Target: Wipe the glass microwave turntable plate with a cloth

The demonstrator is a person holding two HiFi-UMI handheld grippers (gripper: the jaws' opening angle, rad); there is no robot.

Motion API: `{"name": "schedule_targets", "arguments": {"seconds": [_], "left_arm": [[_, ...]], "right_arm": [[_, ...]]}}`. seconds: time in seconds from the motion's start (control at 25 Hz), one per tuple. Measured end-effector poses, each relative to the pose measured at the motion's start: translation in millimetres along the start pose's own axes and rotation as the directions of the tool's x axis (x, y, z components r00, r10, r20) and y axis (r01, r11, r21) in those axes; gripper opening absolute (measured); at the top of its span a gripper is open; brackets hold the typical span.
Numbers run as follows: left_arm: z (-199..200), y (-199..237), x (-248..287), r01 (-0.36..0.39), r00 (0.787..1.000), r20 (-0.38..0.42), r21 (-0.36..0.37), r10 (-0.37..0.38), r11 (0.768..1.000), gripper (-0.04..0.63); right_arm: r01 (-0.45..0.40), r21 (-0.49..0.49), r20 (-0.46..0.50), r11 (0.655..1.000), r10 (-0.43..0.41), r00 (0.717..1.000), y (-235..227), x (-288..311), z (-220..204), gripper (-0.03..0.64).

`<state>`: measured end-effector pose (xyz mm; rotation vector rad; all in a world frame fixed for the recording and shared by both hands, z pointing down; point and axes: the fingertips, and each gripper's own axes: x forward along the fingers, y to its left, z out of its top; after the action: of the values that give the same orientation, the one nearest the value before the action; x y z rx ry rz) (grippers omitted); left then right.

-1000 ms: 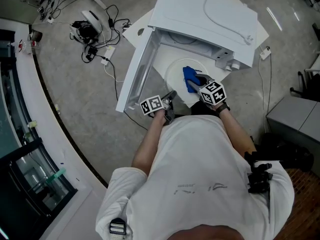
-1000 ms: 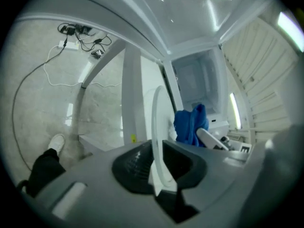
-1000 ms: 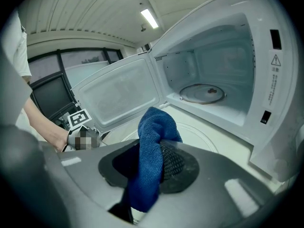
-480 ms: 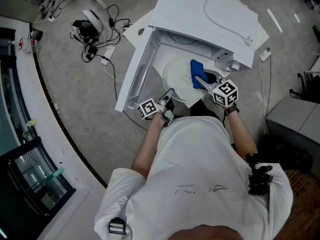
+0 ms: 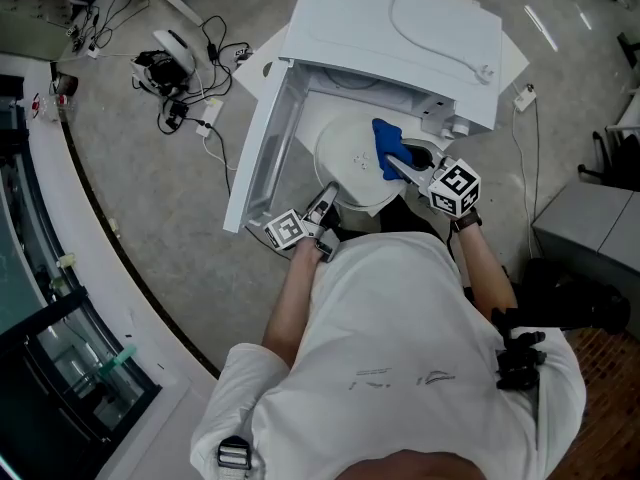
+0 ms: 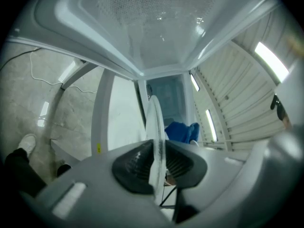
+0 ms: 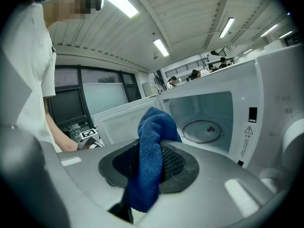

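From the head view, a person in a white shirt is being seen from above, facing a white microwave (image 5: 400, 28) whose door (image 5: 262, 148) is being held wide open at the left. The glass turntable plate (image 5: 350, 163) is being held outside the oven, in front of its opening. The plate's near edge is being gripped by the left gripper (image 5: 328, 196). A blue cloth (image 5: 385, 143) is being pressed onto the plate's right side by the right gripper (image 5: 395, 160).

In the left gripper view, the plate (image 6: 154, 127) is being shown edge-on as a thin upright pale line, with the jaws of the left gripper (image 6: 156, 160) closed tightly on its rim. The cloth (image 6: 180, 131) is being glimpsed just behind it.

In the right gripper view, the jaws of the right gripper (image 7: 149, 163) are being shown clamped on the cloth (image 7: 152, 146), which is bunching above them and hanging below. Only here is the oven cavity (image 7: 209, 113) being revealed, with a round fitting (image 7: 203, 129) lying on its floor; the glass plate itself cannot be made out in this view.
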<state>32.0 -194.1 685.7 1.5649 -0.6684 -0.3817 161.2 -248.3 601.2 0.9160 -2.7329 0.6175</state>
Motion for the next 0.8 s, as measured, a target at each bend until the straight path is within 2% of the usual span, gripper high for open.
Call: {"name": "schedule_targets", "arguments": {"seconds": [0.16, 0.36, 0.56, 0.8], "left_arm": [[5.3, -22.3, -4.3, 0.039, 0.998, 0.045, -0.005, -0.038, 0.999, 0.052], [18.6, -42.7, -0.4, 0.118, 0.985, 0.132, -0.014, -0.115, 0.993, 0.052], [37.1, -43.9, 14.8, 0.141, 0.969, 0.205, -0.011, -0.136, 0.990, 0.052], [61.7, -37.3, 51.1, 0.168, 0.957, 0.236, 0.014, -0.167, 0.986, 0.058]], "right_arm": [[-0.004, -0.006, 0.009, 1.000, 0.004, 1.000, -3.3, -6.6, 3.7, 0.101], [-0.031, -0.032, 0.047, 0.999, 0.032, 0.998, -3.1, -15.2, 18.5, 0.101], [-0.064, -0.063, 0.089, 0.996, 0.070, 0.994, 0.8, -21.8, 36.8, 0.101], [-0.071, -0.064, 0.092, 0.995, 0.077, 0.993, 2.4, -25.5, 37.7, 0.101]]}}
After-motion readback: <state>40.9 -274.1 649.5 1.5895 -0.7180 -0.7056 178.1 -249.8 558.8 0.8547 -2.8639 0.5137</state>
